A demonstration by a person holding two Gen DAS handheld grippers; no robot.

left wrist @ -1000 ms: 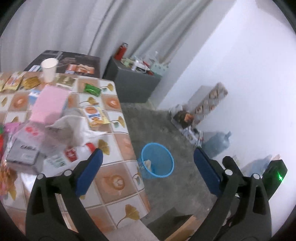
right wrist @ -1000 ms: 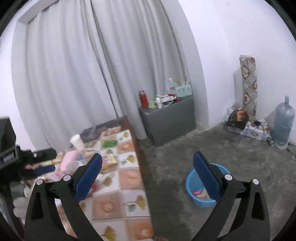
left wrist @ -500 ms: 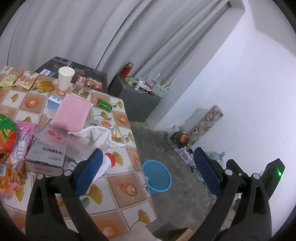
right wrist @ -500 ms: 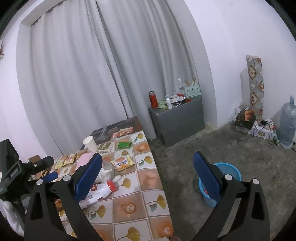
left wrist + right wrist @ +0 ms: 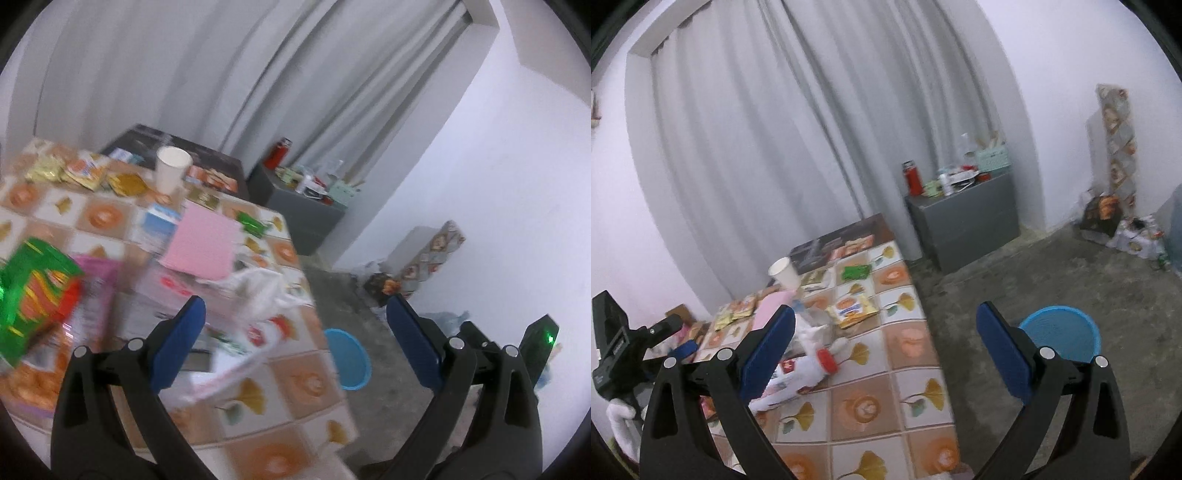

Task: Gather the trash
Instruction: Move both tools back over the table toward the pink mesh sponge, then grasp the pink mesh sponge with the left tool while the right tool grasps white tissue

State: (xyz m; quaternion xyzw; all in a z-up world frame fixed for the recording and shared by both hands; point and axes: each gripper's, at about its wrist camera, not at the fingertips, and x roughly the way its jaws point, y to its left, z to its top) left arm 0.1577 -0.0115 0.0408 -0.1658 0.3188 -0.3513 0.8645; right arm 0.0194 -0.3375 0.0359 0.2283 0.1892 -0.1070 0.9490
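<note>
Both tools [image 5: 295, 339] [image 5: 886, 339] apart, empty; blue bin [image 5: 1060, 328] on floor beside table [image 5: 871, 406].

Right tool [image 5: 886, 347] gapes empty above the littered table [image 5: 908, 398], blue bin [image 5: 1060, 328] on the floor beside

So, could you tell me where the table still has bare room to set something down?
Bare tiles run along the table edge nearest the blue bin, in front of the red-capped bottle. It is crowded from the paper cup leftward, among the wrappers.
</note>
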